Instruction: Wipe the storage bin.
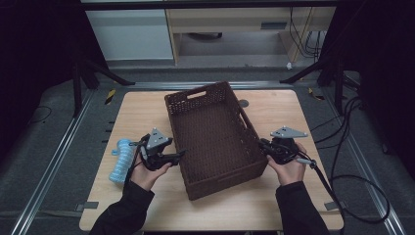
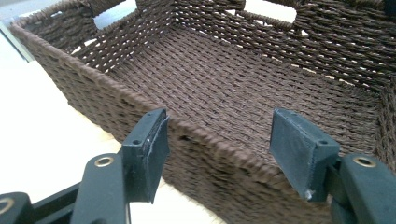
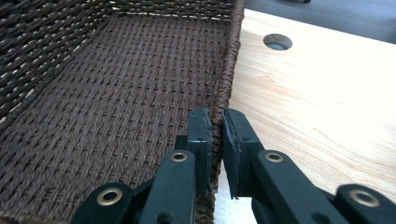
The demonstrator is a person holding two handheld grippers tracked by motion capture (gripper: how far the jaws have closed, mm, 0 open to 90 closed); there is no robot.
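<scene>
Gripping step, frame centre: right gripper (image 3: 215,154) fingers clamped on basket (image 1: 215,137) wall; left gripper (image 2: 219,149) fingers spread astride near rim, not pressing. Next, likely: close left, lift level.

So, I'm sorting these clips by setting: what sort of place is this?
Probably a lab or recording workspace, not a home: a small wooden table stands between metal floor rails, dark stand legs flank it, and loose cables trail across the grey floor.
</scene>
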